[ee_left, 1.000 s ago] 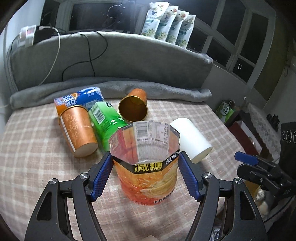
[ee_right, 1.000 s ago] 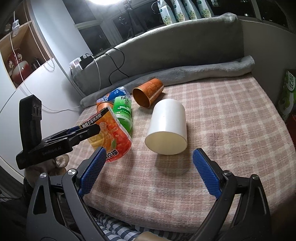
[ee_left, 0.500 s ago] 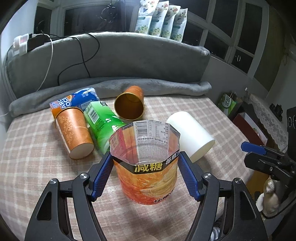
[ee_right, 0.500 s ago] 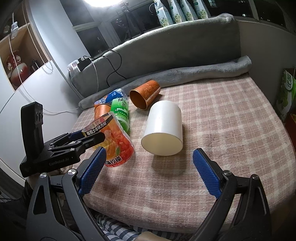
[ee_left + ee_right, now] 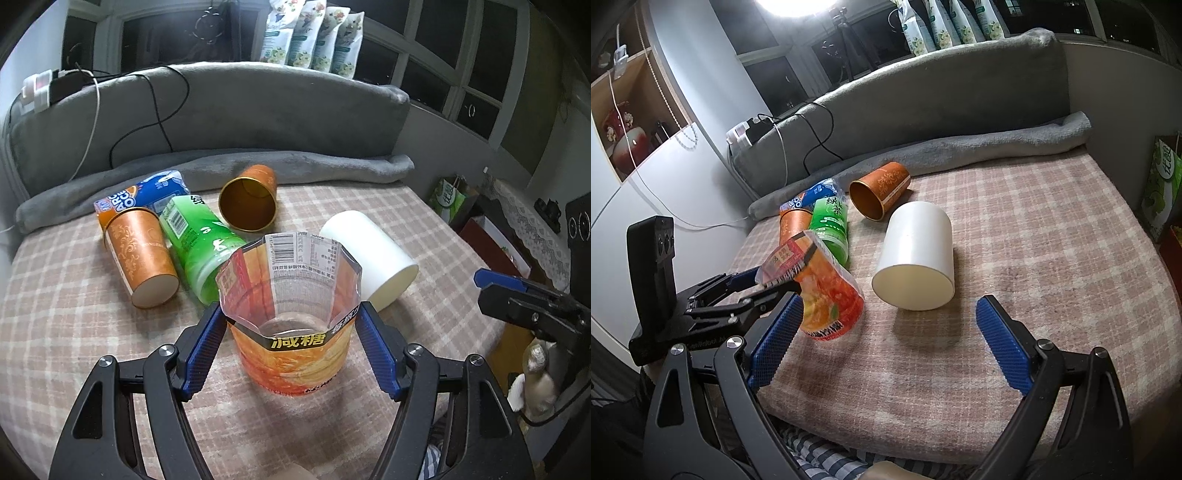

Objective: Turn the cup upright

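Note:
My left gripper (image 5: 291,343) is shut on an orange plastic cup (image 5: 291,332) with a printed label, mouth up and tilted, held at the near edge of the checked blanket (image 5: 59,314). In the right wrist view the cup (image 5: 827,295) leans left with its base touching the blanket or just above it; I cannot tell which. The left gripper (image 5: 768,284) grips it near the rim. My right gripper (image 5: 886,347) is open and empty, just in front of a white cup (image 5: 916,254) lying on its side, base towards me.
Lying on the blanket behind are a green cup (image 5: 199,243), an orange paper cup (image 5: 142,254), a second orange cup (image 5: 249,203) with its mouth towards me, and a blue packet (image 5: 144,195). A grey rolled blanket (image 5: 295,166) and cushion border the back.
The left gripper has drawn back slightly with the cup and tipped it further upright. The right gripper has edged closer to the white cup and stays open.

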A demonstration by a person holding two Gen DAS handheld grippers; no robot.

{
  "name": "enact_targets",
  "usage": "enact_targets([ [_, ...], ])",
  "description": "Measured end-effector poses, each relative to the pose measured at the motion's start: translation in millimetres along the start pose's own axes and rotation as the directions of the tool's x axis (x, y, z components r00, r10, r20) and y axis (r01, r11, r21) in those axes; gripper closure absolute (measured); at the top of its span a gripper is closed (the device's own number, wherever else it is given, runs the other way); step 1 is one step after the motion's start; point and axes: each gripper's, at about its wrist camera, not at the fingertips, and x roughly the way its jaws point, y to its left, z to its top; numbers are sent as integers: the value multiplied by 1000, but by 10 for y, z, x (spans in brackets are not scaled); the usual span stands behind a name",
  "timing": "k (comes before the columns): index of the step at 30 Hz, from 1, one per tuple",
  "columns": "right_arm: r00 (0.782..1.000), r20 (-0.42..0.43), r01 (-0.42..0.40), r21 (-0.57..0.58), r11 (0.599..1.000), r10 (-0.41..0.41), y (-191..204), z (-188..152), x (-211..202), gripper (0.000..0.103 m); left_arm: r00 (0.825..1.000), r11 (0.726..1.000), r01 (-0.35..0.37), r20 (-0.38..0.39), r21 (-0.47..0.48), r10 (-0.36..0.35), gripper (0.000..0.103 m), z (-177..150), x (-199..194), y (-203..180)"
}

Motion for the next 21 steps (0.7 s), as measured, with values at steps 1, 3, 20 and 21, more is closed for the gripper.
enact_targets([
  [1, 1000, 1, -1, 0, 1000, 1, 0, 0, -4, 7, 1000, 1000, 4, -3, 3, -4, 28, -7, -3, -7],
  [3, 1000, 4, -3, -2, 1000, 3, 6, 0, -8, 6, 1000, 1000, 14, -8, 5, -14, 27, -22, -7, -22],
  [20, 995, 93, 33, -69, 997, -26, 173, 12, -119, 7, 1000, 1000, 10, 17, 6, -10, 24, -248, -225, -44],
  [21, 994, 103, 45, -79, 996, -37, 194, 8, -133, 7, 1000, 1000, 7, 23, 2, -7, 24, -263, -254, -39],
])
